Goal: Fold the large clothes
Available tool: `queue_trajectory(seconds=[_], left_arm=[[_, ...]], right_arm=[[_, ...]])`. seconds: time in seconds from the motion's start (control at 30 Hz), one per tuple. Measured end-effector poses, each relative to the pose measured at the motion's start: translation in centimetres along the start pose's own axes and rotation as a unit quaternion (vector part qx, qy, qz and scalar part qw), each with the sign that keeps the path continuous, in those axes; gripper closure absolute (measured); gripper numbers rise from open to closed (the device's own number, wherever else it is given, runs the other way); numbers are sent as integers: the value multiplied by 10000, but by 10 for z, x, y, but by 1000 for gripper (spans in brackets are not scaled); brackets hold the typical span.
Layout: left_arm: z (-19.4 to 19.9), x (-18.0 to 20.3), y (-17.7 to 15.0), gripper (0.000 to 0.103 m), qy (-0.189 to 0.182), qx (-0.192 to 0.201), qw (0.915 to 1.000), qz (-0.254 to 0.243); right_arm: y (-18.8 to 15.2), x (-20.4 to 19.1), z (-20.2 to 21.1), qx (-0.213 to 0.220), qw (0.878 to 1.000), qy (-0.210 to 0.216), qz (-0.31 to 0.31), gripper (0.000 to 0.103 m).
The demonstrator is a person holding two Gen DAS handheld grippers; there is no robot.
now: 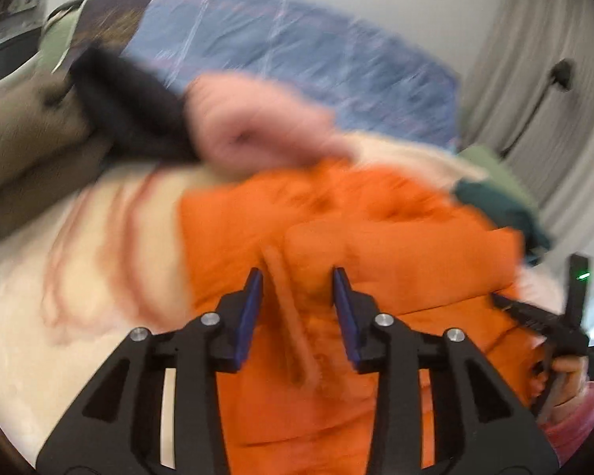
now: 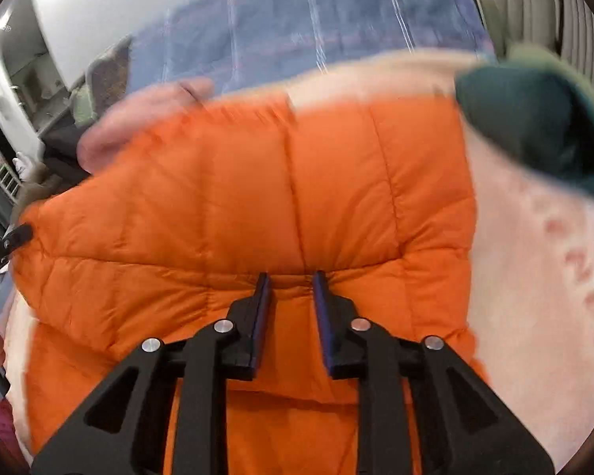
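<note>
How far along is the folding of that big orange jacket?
Partly folded, it seems: in the right wrist view the orange jacket lies doubled over on the cream blanket, with a fold edge near the right tool. That tool's fingers are close together at the fold, but a grip is unclear. The left tool is open over the jacket. The pink garment and dark green garment nearby look unfolded.

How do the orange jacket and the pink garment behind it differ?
The orange jacket is bright orange with stitched, puffy quilted panels; the pink garment is pale pink and looks soft and fuzzy, with no quilting. The jacket lies spread right in front of both grippers and fills most of each view; the pink garment sits bunched farther back and shows far less. The jacket has the left gripper and right gripper over it; nothing reaches the pink one. Both lie on the cream blanket.
</note>
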State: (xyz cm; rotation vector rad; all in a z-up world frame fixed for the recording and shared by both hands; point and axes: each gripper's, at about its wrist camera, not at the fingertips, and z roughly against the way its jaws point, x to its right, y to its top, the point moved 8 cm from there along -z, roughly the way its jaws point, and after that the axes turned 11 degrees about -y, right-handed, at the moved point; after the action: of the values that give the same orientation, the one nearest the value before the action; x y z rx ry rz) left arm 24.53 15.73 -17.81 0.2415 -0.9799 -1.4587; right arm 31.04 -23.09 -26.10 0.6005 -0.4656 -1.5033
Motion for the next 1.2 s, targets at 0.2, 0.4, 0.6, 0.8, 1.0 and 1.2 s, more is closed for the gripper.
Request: queue_trajectory(seconds=[0.2,0.4,0.6,0.8,1.0,1.2], left_arm=[[19,-1,1,64,433,297,9983,-262],[29,61,11,54,192,714,9915,-1071],[-52,31,-39,52,741,-382,9895,-1182],[-1,34,-28,43,684,-65,9915,-1105],[69,18,-61,27,62,-46,9982,-592],[79,10,-145,26,-448,-998,9936,-262]], right_arm=[[19,-11,43,529,9980,42,354,80],[3,-11,12,135,9990,-133,409,76],[-4,-14,-3,133,9977,-310,589,75],[-5,15,50,392,9992,62,80,68],[-62,71,84,50,9997,-29,-220,64],[-124,93,96,-363,9945,576,-793,64]])
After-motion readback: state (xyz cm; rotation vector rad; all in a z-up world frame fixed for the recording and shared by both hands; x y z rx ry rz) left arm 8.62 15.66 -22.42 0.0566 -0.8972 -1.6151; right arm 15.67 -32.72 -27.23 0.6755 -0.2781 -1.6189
